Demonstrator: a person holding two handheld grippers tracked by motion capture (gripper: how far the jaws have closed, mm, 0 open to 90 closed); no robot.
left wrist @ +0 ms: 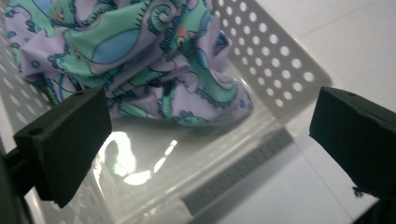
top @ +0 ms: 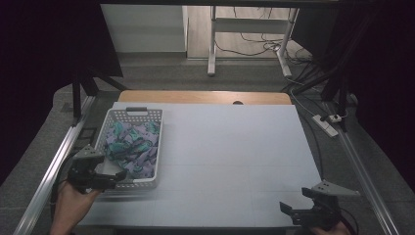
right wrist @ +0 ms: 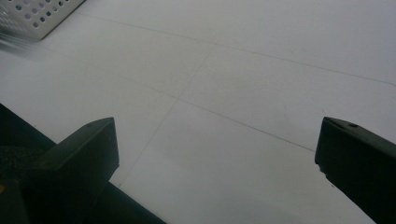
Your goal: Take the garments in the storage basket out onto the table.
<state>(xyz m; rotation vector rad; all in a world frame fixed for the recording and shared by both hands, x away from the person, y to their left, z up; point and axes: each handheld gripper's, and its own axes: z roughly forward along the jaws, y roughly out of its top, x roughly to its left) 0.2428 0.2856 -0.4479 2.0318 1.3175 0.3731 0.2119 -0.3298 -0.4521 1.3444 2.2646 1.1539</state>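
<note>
Left gripper gaping empty at basket rim to reach cloth; right gripper wide, empty, parked over table.

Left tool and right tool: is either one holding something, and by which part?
Nothing is held. The left tool is open near the basket; the right tool is open above the table.

Dim high view; glare on the basket floor.
</note>
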